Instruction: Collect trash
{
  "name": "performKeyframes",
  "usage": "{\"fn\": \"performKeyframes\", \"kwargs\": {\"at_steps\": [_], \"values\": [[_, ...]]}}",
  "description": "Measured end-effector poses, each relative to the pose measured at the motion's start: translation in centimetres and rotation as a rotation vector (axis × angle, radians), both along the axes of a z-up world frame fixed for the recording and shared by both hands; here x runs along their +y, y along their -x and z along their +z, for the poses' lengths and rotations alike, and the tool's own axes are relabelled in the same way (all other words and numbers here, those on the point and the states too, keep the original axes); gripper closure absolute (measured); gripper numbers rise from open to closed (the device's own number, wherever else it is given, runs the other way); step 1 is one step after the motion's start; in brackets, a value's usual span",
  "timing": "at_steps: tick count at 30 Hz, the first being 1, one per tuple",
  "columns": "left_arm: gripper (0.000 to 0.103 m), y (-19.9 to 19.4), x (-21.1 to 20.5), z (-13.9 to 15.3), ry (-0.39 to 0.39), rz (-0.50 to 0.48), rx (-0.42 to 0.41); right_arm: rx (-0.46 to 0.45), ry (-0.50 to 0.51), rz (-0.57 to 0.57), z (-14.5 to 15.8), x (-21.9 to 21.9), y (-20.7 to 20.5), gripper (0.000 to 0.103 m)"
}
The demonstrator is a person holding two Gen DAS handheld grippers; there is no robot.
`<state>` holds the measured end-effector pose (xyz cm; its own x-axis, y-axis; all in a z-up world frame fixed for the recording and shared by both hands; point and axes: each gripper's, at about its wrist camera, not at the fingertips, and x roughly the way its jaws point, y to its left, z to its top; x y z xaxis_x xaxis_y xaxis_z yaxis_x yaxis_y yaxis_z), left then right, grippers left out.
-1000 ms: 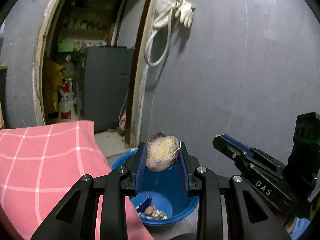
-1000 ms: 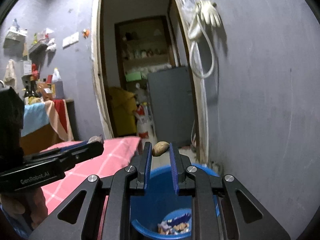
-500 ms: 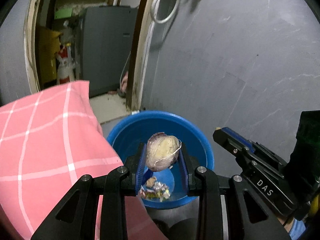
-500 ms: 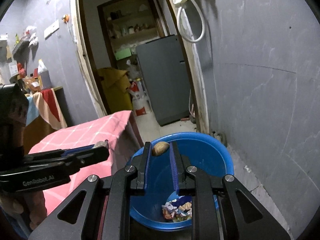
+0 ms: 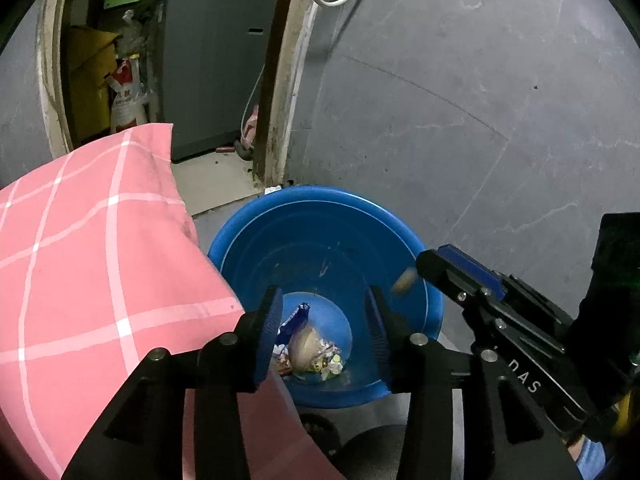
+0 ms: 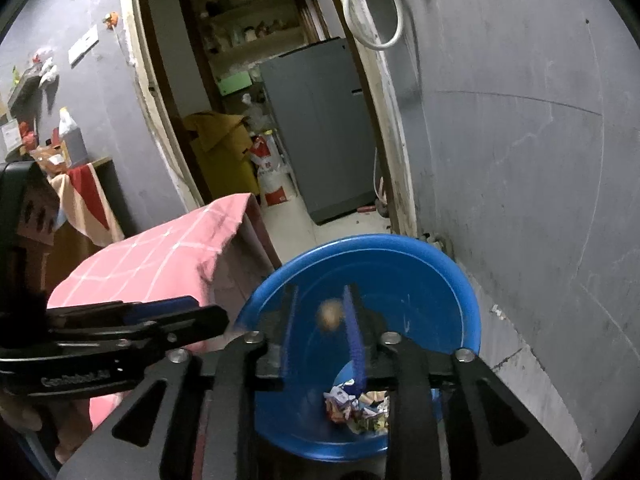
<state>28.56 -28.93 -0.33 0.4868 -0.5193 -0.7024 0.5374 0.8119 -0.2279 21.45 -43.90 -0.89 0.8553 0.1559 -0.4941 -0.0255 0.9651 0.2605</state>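
Observation:
A blue bucket (image 5: 320, 193) (image 6: 380, 240) stands on the floor against the grey wall, with crumpled wrappers (image 5: 326, 362) (image 6: 360, 408) at its bottom. My left gripper (image 5: 324, 304) hangs over it, jaws opening, nothing between them. The pale onion piece (image 5: 303, 346) lies on the wrappers below. My right gripper (image 6: 320, 300) is over the bucket too, its jaws opening and blurred. A small brown scrap (image 6: 330, 314) (image 5: 404, 280) is loose and dropping from them. Each gripper shows in the other's view: the right gripper (image 5: 442, 258) and the left gripper (image 6: 200, 314).
A table under a pink checked cloth (image 5: 100, 260) (image 6: 168, 256) stands just left of the bucket. Behind is a doorway with a grey fridge (image 6: 320, 128), a yellow box (image 6: 220, 148) and a red-and-white sack (image 5: 126, 100). A white hose (image 6: 376, 12) hangs on the wall.
Both grippers sank toward the bucket and tilted down. The left let go of the onion piece, which fell in. The right has opened and its brown scrap is falling.

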Motion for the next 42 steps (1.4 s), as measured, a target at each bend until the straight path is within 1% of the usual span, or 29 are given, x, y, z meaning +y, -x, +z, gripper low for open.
{"fn": "performKeyframes", "kwargs": {"at_steps": [1,4,7,8,9,10,11,14,16,18,19,20,21,24,25,26,29,30,31,33,38,40,42], "values": [[0.065,0.1,0.1,0.1,0.001,0.002,-0.001,0.000,-0.003,-0.001,0.0,-0.1,0.1,0.071],[0.065,0.2,0.7,0.5,0.014,0.012,-0.009,0.001,0.000,-0.003,0.1,-0.1,0.1,0.071],[0.065,1.1,1.9,1.1,0.043,0.046,-0.040,-0.007,0.004,-0.007,0.4,-0.1,0.5,0.070],[0.063,1.4,2.4,1.3,0.053,0.058,-0.053,-0.014,0.008,-0.010,0.7,-0.1,0.8,0.069],[0.059,1.6,2.8,1.5,0.061,0.069,-0.064,-0.021,0.012,-0.013,0.9,0.0,1.0,0.066],[0.058,1.8,3.3,1.8,0.072,0.083,-0.077,-0.029,0.016,-0.015,1.2,0.1,1.3,0.062],[0.056,2.1,3.9,2.1,0.084,0.097,-0.090,-0.039,0.019,-0.017,1.5,0.3,1.5,0.061],[0.054,2.8,5.5,3.0,0.113,0.132,-0.120,-0.063,0.028,-0.019,2.5,0.7,2.3,0.057],[0.052,3.3,6.7,3.7,0.129,0.160,-0.145,-0.081,0.035,-0.022,3.2,1.1,2.9,0.052],[0.045,4.0,7.8,4.3,0.144,0.188,-0.172,-0.098,0.043,-0.024,3.8,1.5,3.5,0.050],[0.043,4.3,8.3,4.6,0.152,0.198,-0.184,-0.107,0.049,-0.028,4.2,1.7,3.9,0.044],[0.038,4.7,8.8,4.9,0.160,0.210,-0.198,-0.113,0.053,-0.033,4.4,2.0,4.1,0.040],[0.033,5.1,9.0,5.3,0.163,0.222,-0.211,-0.121,0.057,-0.038,4.7,2.1,4.4,0.031],[0.023,6.5,9.9,6.1,0.176,0.238,-0.250,-0.156,0.060,-0.051,5.8,2.7,5.5,0.024],[0.022,7.0,10.2,6.4,0.178,0.244,-0.262,-0.161,0.063,-0.053,6.0,2.9,5.7,0.021],[0.020,7.6,10.5,6.7,0.182,0.248,-0.274,-0.170,0.065,-0.055,6.3,3.2,6.1,0.019],[0.008,9.3,11.5,7.5,0.194,0.268,-0.319,-0.196,0.073,-0.055,7.0,4.0,7.1,0.010],[0.007,9.9,11.8,7.7,0.199,0.276,-0.336,-0.208,0.081,-0.056,7.3,4.3,7.6,0.003],[0.007,10.5,12.1,7.9,0.208,0.282,-0.355,-0.221,0.084,-0.056,7.5,4.7,8.0,0.000],[0.006,11.7,12.7,8.4,0.221,0.284,-0.383,-0.245,0.087,-0.054,7.9,5.2,8.9,0.000],[0.005,14.2,14.6,9.0,0.226,0.304,-0.424,-0.285,0.091,-0.058,8.7,6.2,10.8,0.000],[0.004,15.2,15.2,9.0,0.222,0.310,-0.442,-0.308,0.096,-0.058,8.9,6.8,11.9,0.000],[0.003,16.3,15.7,8.9,0.199,0.318,-0.459,-0.326,0.101,-0.054,9.0,7.4,12.9,0.000]]}}
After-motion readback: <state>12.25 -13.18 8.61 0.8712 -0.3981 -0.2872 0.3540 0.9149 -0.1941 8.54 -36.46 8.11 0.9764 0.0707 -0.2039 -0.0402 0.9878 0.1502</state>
